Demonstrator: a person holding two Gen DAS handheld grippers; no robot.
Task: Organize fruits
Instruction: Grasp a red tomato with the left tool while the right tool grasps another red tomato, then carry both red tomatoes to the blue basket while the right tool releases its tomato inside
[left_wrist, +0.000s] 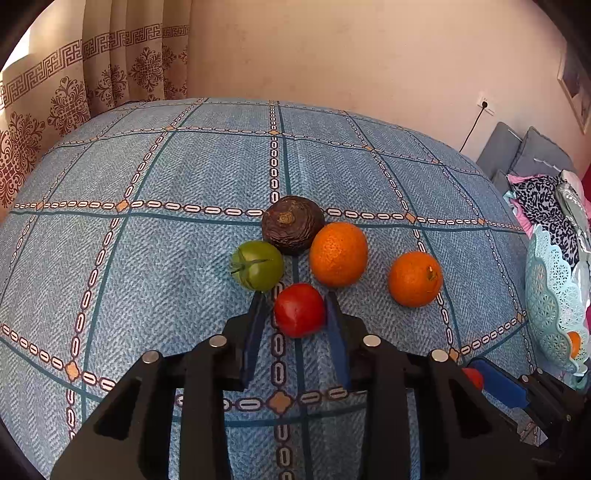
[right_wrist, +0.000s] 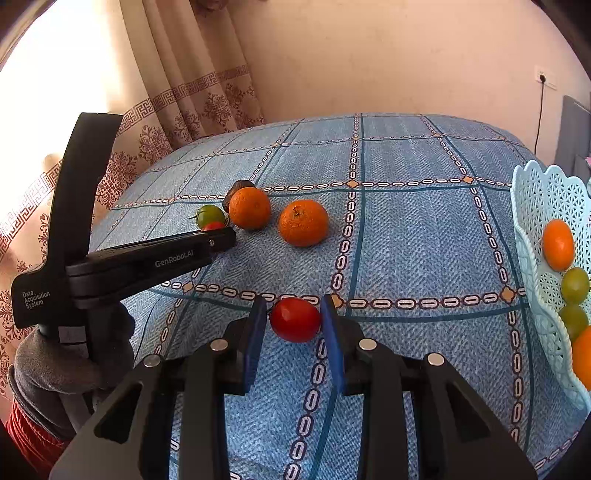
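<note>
The left tool (right_wrist: 218, 238), seen from the right wrist, carries "GenRobot.AI" in pale letters along its black arm. Its handle block reads "Data Acquisition System".

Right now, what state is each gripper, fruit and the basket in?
left gripper: open, fingers either side of a red tomato on the cloth.
right gripper: open, bracketing another red tomato.
green tomato: loose on the cloth.
dark brown fruit: wrinkled, loose.
two oranges: loose, apart.
basket: already holding oranges and green fruit.
</note>
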